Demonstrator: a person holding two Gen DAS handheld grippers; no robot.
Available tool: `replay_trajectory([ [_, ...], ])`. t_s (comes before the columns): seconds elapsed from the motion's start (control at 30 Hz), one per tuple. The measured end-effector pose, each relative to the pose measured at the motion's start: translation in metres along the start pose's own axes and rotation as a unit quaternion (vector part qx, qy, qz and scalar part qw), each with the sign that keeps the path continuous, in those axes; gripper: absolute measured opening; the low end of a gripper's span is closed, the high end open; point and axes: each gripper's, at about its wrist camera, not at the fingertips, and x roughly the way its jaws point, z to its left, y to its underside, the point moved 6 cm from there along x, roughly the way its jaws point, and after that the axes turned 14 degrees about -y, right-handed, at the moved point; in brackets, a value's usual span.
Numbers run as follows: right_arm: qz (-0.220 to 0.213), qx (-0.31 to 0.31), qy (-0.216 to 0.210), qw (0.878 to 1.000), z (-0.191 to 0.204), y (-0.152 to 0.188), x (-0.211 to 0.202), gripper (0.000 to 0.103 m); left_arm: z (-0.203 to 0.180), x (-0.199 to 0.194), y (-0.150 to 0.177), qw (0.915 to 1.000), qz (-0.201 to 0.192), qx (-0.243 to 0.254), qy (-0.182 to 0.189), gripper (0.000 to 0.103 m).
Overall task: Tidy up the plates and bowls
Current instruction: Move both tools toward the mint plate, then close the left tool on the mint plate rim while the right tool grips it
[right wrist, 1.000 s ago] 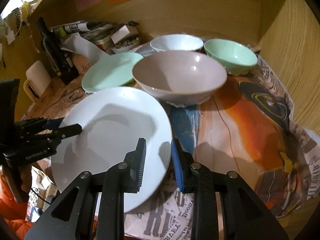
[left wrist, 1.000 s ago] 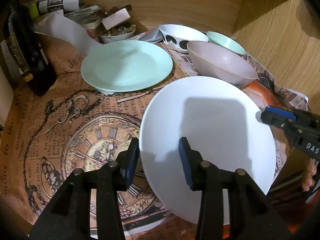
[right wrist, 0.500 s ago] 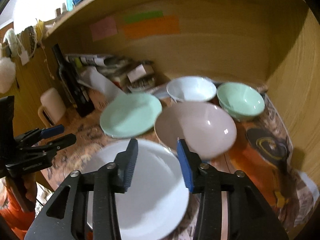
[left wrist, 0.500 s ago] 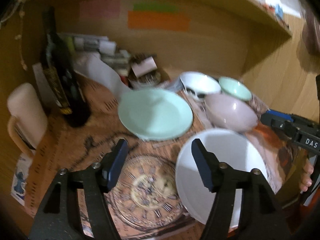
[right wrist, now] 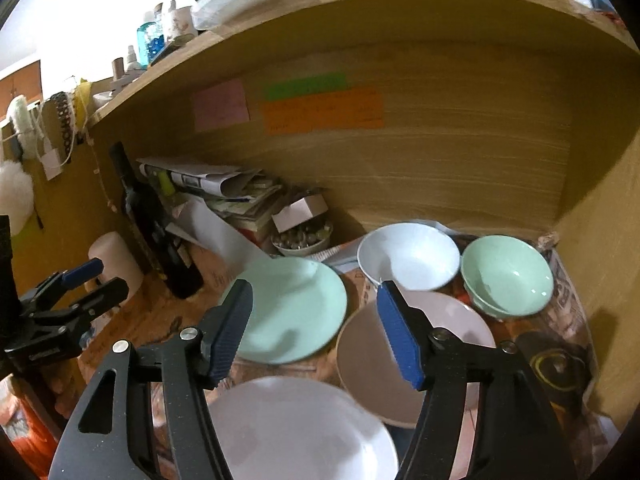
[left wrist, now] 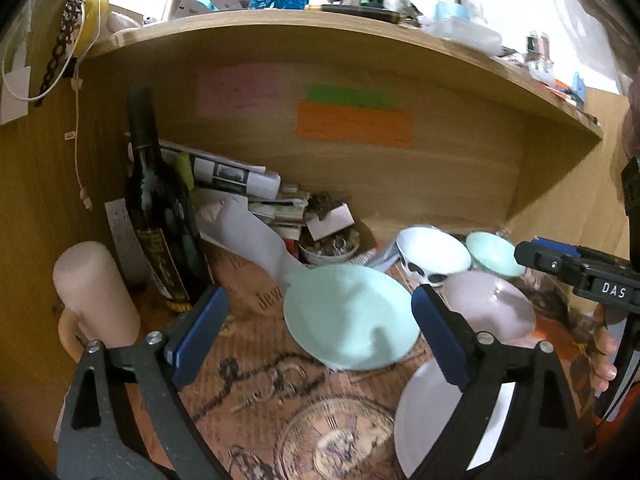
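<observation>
At nine o'clock in the right wrist view, the left gripper point(right wrist: 94, 278) hangs above the desk edge with its jaws apart and nothing between them; the left wrist view shows its blue-padded fingers point(left wrist: 198, 330) spread wide over the brown clock-print paper point(left wrist: 256, 364) covering the desk. Behind it, near ten o'clock, stand a pale pink cylindrical mug point(left wrist: 94, 292) and a tall dark glass bottle point(left wrist: 162, 220), just beside each other. Toward the centre lies a round mint-green plate point(right wrist: 292, 310), flat on the paper, with a small dish of trinkets point(right wrist: 302, 240) at its twelve o'clock. At six o'clock sits a round white plate point(right wrist: 296, 428), near the green plate's front rim. The right gripper point(right wrist: 316, 332) hovers above these plates, its jaws wide open and empty. At its three o'clock rests a wide pale pink bowl point(right wrist: 460, 332); behind that, a white bowl point(right wrist: 408, 256) and, furthest right at two o'clock, a mint-green bowl point(right wrist: 508, 274) stand side by side against the wooden back wall point(right wrist: 440, 160).
</observation>
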Motion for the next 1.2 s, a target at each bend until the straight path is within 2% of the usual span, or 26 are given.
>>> replay_trajectory([
  [0.17, 0.016, 0.002, 0.005, 1.000, -0.009, -0.009, 0.024, 0.065, 0.008, 0.030, -0.006, 0.9996, 0.024, -0.012, 0.000, 0.095],
  [0.33, 0.050, 0.003, 0.013, 0.999, -0.020, -0.012, 0.054, 0.065, 0.019, 0.066, -0.001, 0.9977, 0.064, -0.023, -0.001, 0.095],
  [0.67, 0.154, -0.007, 0.030, 0.988, -0.042, 0.002, 0.120, 0.065, 0.016, 0.128, 0.029, 0.9894, 0.145, -0.008, 0.001, 0.095],
  [0.87, 0.221, 0.001, 0.023, 0.975, -0.055, 0.017, 0.153, 0.064, 0.010, 0.153, 0.045, 0.9826, 0.186, -0.001, 0.006, 0.095],
  [1.2, 0.294, 0.016, 0.024, 0.955, -0.069, 0.035, 0.184, 0.049, 0.003, 0.175, 0.065, 0.9728, 0.230, 0.005, 0.025, 0.093],
])
